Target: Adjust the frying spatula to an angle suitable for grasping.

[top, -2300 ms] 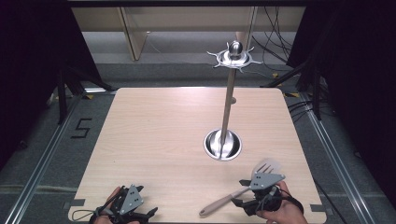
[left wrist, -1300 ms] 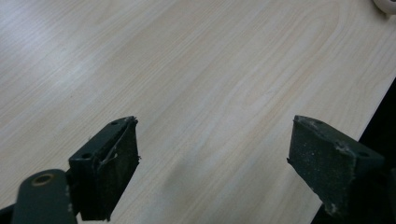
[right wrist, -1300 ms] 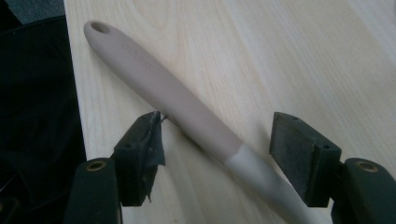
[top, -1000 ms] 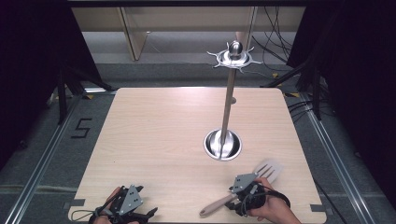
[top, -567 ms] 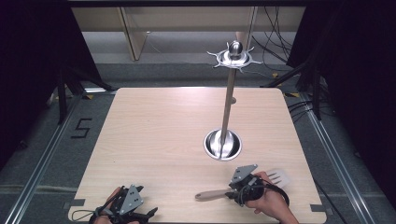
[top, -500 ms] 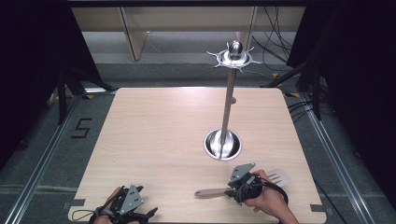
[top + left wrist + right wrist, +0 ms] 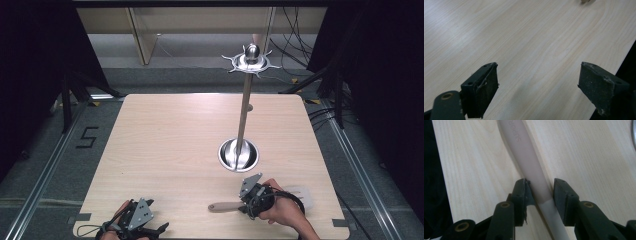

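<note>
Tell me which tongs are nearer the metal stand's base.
Right. The right tongs sit just in front of the stand's base, jaws around the spatula handle. The left tongs rest at the table's near-left edge, farther away.

Two hand-held grippers at the near edge of a wooden table, one on a spatula

The right gripper (image 7: 248, 207) sits over the handle of a beige spatula (image 7: 225, 206) lying near the table's (image 7: 170, 145) near edge, its slotted head towards the near right corner. The left gripper (image 7: 134, 220) rests by the near left corner. A metal stand (image 7: 244, 112) rises from a round base right of centre.
</note>
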The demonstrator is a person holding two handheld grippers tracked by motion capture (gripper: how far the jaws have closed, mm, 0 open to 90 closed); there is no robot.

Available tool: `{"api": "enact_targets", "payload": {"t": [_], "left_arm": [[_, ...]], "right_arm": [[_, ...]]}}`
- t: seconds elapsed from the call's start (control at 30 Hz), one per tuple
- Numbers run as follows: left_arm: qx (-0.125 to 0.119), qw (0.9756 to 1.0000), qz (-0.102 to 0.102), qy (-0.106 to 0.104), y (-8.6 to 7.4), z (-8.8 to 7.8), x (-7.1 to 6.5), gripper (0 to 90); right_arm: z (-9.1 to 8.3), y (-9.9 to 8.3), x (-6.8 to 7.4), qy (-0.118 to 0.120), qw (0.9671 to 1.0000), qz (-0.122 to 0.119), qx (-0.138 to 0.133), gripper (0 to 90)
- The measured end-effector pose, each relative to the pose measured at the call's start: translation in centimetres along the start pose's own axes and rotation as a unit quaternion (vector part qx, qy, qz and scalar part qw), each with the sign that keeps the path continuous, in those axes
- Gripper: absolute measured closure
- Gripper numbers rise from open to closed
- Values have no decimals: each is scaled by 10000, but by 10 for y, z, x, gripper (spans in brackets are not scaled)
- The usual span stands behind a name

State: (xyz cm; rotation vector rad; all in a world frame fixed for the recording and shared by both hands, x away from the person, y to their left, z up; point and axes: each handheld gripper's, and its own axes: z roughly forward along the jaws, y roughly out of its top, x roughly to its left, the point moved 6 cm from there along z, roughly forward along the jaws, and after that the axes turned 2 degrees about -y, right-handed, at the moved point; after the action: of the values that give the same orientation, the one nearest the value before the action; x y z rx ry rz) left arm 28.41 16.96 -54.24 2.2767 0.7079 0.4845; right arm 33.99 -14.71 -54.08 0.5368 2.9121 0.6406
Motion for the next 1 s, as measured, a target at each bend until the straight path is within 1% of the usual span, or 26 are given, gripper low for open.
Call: {"api": "enact_targets", "payload": {"t": [0.07,0.1,0.13,0.17,0.2,0.23,0.27,0.3,0.33,0.37,0.4,0.43,0.5,0.53,0.57,0.6,0.67,0.7,0.73,0.77,0.8,0.83,0.87,0.9,0.93,1.0], "left_arm": [[-42,10000,-25,-27,0,0,0,152],[-12,10000,21,6,0,-1,0,152],[-12,10000,21,6,0,-1,0,152],[9,10000,59,21,0,-2,1,152],[-71,10000,1,-1,1,-2,0,152],[-71,10000,1,-1,1,-2,0,152],[-71,10000,-30,-10,1,-2,0,152],[-58,10000,26,27,1,-2,1,152],[12,10000,87,43,0,-2,2,152],[12,10000,87,43,0,-2,2,152],[-22,10000,53,31,1,-1,1,152],[10,10000,77,-5,0,-2,1,152],[-4,10000,37,-14,1,-1,0,152],[0,10000,34,-16,0,-1,0,152],[0,10000,34,-16,0,-1,0,152],[-2,10000,-6,-2,0,0,0,152],[2,10000,-13,-7,0,0,-1,152],[3,10000,1,-13,0,0,-1,152],[3,10000,1,-13,0,0,-1,152],[18,10000,50,-35,0,-1,0,152],[32,10000,52,-45,0,-1,0,152],[33,10000,57,-40,0,-1,0,152],[34,10000,53,-37,0,-1,0,152],[34,10000,53,-37,0,-1,0,152],[3,10000,46,12,0,-1,1,152],[-2,10000,41,3,0,-1,1,152]], "right_arm": [[-1,-1,-1,-63,10000,67,37,665],[-2,-3,-1,-64,9999,93,47,672],[-2,-3,-1,-64,9999,93,47,672],[-3,-5,-1,-36,9998,161,68,680],[-6,-10,-4,-43,9997,225,58,700],[-6,-10,-4,-43,9997,225,58,700],[-7,-13,-4,-45,9996,281,89,707],[-9,-16,-5,-58,9995,287,98,716],[-10,-19,-5,-88,9994,294,154,725],[-11,-19,-5,-130,9992,320,205,725],[-11,-18,-5,-108,9995,197,224,726],[-11,-17,-5,-118,9993,206,274,727],[-10,-14,-4,-144,9990,81,417,730],[-10,-13,-4,-119,9988,3,472,732],[-10,-13,-4,-119,9988,3,472,732],[-9,-11,-5,-40,9982,-131,587,733],[-9,-11,-4,-66,9979,-120,628,733],[-9,-9,-3,-108,9970,-156,747,734],[-9,-9,-3,-108,9970,-156,747,734],[-9,-8,-4,-104,9967,-244,772,734],[-9,-7,-2,-200,9954,-201,912,734],[-8,-6,-3,-212,9954,-247,906,734],[-8,-5,-3,-215,9951,-364,898,734],[-8,-5,-3,-215,9951,-364,898,734],[-7,-5,-2,-260,9948,-387,910,735],[-7,-5,-2,-255,9946,-393,923,735]]}}
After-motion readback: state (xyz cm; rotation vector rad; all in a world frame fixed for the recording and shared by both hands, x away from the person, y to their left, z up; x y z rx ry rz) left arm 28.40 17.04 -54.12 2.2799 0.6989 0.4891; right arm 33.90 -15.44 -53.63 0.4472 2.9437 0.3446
